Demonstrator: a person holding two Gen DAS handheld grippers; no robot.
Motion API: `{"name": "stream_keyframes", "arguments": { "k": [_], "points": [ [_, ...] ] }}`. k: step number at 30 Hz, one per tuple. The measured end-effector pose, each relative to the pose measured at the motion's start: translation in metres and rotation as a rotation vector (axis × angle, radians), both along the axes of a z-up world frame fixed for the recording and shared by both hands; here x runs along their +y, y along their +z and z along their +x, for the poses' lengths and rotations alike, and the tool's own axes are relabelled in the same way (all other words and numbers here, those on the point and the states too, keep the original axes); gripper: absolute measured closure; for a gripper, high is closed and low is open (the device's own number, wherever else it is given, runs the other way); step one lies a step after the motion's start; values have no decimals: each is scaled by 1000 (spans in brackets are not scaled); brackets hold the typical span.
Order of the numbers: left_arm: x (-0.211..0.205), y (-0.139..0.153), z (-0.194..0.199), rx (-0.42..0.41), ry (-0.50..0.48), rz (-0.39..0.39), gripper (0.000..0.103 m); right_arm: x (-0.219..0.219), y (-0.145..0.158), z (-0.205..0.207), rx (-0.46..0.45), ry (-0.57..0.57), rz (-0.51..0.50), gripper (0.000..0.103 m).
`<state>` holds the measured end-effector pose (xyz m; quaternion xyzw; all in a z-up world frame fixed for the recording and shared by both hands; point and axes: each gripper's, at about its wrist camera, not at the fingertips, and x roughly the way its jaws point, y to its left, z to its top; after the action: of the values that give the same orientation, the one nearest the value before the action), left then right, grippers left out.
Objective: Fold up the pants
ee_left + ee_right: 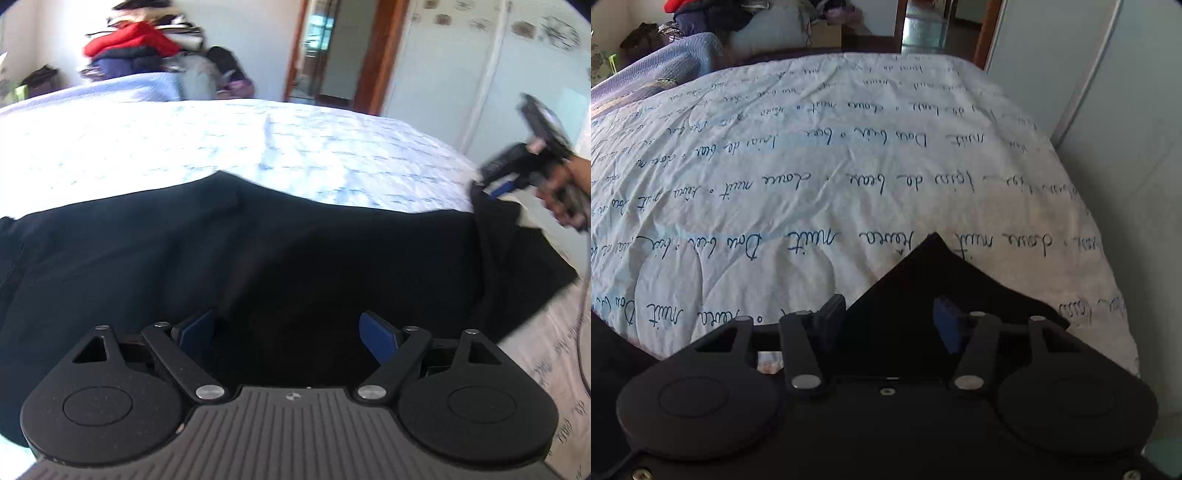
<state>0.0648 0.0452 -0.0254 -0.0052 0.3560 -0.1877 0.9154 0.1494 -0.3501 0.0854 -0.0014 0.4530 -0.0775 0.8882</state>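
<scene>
Black pants [258, 251] lie spread across the near side of the bed, running left to right in the left wrist view. My left gripper [288, 332] stands open just over their near edge, its blue pads wide apart and nothing pinched. At the pants' right end a hand [569, 192] holds my right gripper [489, 186], where a fold of the cloth rises toward its tips. In the right wrist view a pointed corner of the pants [916, 280] lies between the parted fingers of the right gripper [888, 321], and the pads do not press on it.
The bed carries a white quilt [812, 166] printed with blue script. A heap of clothes [136, 44] sits beyond its far side, with a wooden doorway [332, 55] behind. Pale wardrobe doors [1108, 110] run close along the bed's right edge. A cable [585, 314] hangs at the far right.
</scene>
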Motion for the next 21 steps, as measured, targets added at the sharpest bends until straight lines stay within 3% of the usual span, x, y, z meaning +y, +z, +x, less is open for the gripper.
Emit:
{"name": "stream_keyframes", "arguments": {
  "k": [3, 7, 12, 16, 18, 19, 21],
  "points": [
    [-10, -3, -6, -1, -43, 2, 16, 1, -10, 15, 40, -31, -36, 49],
    [-26, -11, -12, -37, -79, 73, 15, 9, -19, 24, 82, -24, -77, 48],
    [-29, -10, -13, -34, -91, 75, 15, 1, -8, 26, 48, -47, 0, 46],
    [-33, -6, -12, -27, -99, 64, 15, 1, -19, 31, 69, -46, -33, 44],
    [-36, -6, -13, -27, -106, 68, 15, 4, -21, 27, 22, -2, -44, 64],
    [-36, -6, -14, -26, -108, 72, 15, 4, -20, 24, 11, 15, -40, 88],
    [-37, -7, -16, -25, -109, 80, 14, -3, -16, 18, -14, 15, -10, 96]
  ]
}}
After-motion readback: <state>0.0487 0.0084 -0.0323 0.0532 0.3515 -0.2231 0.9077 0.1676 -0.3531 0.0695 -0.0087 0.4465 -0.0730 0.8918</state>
